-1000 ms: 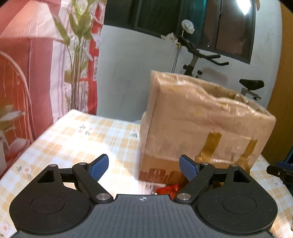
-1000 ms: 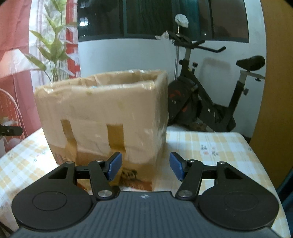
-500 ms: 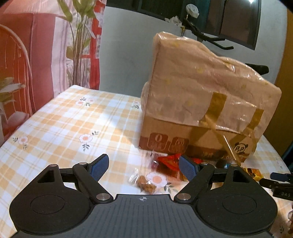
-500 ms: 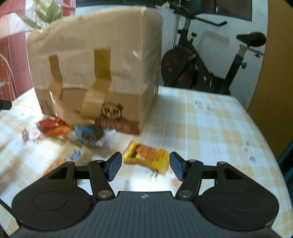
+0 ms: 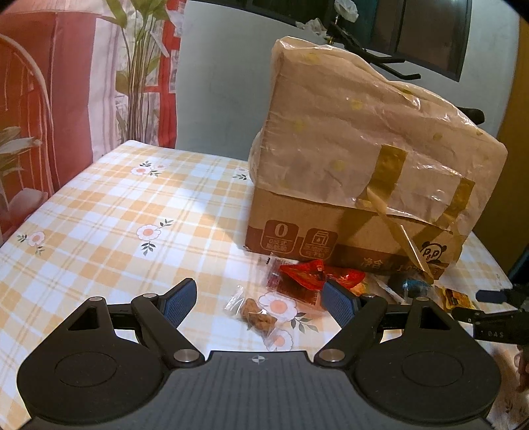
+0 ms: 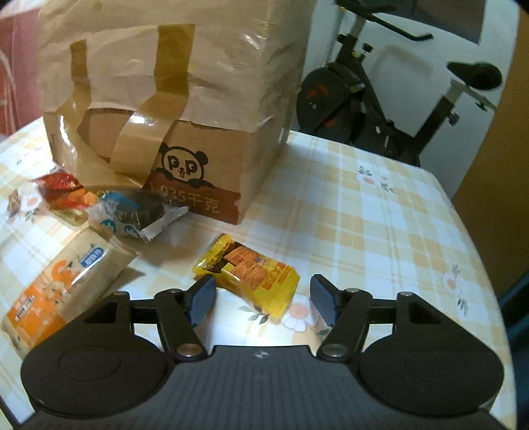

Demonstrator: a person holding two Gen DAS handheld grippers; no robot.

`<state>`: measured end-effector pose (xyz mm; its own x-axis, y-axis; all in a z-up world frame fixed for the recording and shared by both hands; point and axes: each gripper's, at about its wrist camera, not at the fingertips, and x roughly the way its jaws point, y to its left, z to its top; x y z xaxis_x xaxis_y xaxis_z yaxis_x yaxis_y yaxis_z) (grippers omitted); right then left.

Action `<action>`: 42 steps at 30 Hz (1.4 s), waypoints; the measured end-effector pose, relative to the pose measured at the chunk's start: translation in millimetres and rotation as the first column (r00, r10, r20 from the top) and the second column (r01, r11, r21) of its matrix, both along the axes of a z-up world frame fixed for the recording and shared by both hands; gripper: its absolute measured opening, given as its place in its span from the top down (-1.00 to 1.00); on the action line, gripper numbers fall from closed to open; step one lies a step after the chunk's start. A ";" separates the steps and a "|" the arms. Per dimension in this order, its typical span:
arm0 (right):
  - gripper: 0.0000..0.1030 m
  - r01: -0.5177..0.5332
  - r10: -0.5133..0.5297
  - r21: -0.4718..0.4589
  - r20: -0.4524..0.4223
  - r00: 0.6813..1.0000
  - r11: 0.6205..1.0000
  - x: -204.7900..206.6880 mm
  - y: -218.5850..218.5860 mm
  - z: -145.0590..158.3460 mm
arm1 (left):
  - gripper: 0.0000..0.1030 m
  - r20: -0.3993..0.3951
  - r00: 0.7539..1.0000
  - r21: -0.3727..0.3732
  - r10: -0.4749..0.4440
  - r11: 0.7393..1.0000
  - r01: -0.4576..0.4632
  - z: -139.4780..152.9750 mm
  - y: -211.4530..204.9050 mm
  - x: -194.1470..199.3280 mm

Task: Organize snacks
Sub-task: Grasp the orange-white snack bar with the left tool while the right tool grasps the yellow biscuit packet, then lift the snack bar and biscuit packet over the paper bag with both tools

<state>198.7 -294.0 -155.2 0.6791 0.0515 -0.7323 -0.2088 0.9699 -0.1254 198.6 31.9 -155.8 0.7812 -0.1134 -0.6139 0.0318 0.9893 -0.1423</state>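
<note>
A black exercise bike [image 6: 390, 109] stood beyond the table's [image 6: 380, 211] far right edge, against a white wall. At far left, a leafy plant [image 5: 139, 66] rose before red and pink patterned curtains [image 5: 66, 82]. Dark windows [image 5: 426, 29] lined the wall above.

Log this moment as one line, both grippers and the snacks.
left gripper: open, above clear-wrapped snack | right gripper: opening, around yellow packet, no contact | cardboard box: behind snacks

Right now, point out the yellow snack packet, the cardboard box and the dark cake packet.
yellow snack packet [image 6: 251, 274]: right wrist view, printed front.
cardboard box [image 6: 211, 158]: right wrist view, panda-logo face.
dark cake packet [image 6: 142, 211]: right wrist view, dark cake.
</note>
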 end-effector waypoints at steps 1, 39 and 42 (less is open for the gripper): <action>-0.30 -0.019 0.019 -0.005 -0.006 1.000 1.000 3.2 -0.1 0.0 | -0.65 0.000 1.000 0.000 -0.001 1.000 0.001 -0.1 -0.2 -0.1; 0.26 0.061 -0.050 0.235 -0.050 0.997 0.970 -45.6 8.9 5.7 | 0.06 -0.207 0.843 0.075 -0.496 0.852 0.519 -55.9 -157.2 16.0; 0.26 0.063 -0.052 0.238 -0.052 0.997 0.969 -46.3 8.9 5.4 | 0.15 -0.193 0.851 0.065 -0.489 0.859 0.509 -56.5 -152.0 12.5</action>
